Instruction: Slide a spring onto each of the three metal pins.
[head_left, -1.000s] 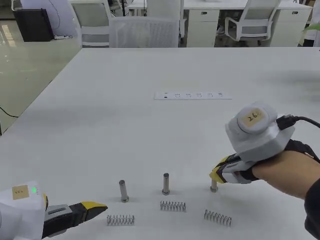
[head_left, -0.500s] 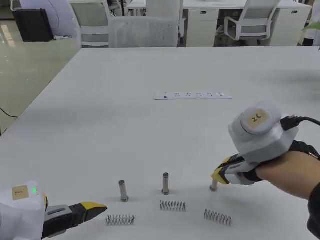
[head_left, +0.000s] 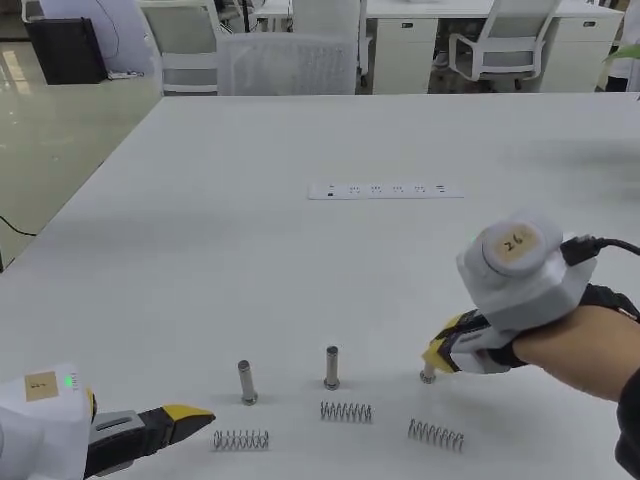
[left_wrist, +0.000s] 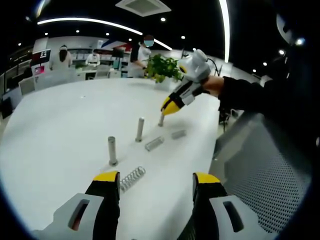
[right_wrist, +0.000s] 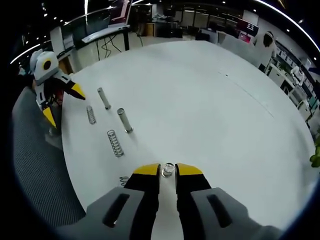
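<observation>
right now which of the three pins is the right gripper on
The right-end pin in the head view: its top sits between the right gripper's jaw tips. The middle pin and left pin stand free.

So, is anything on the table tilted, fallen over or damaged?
Nothing stands out. The left pin and middle pin stand upright; the left spring, middle spring and right spring lie flat on the white table before them. The right pin is largely hidden by the right hand-held gripper, so I cannot judge its lean.
</observation>
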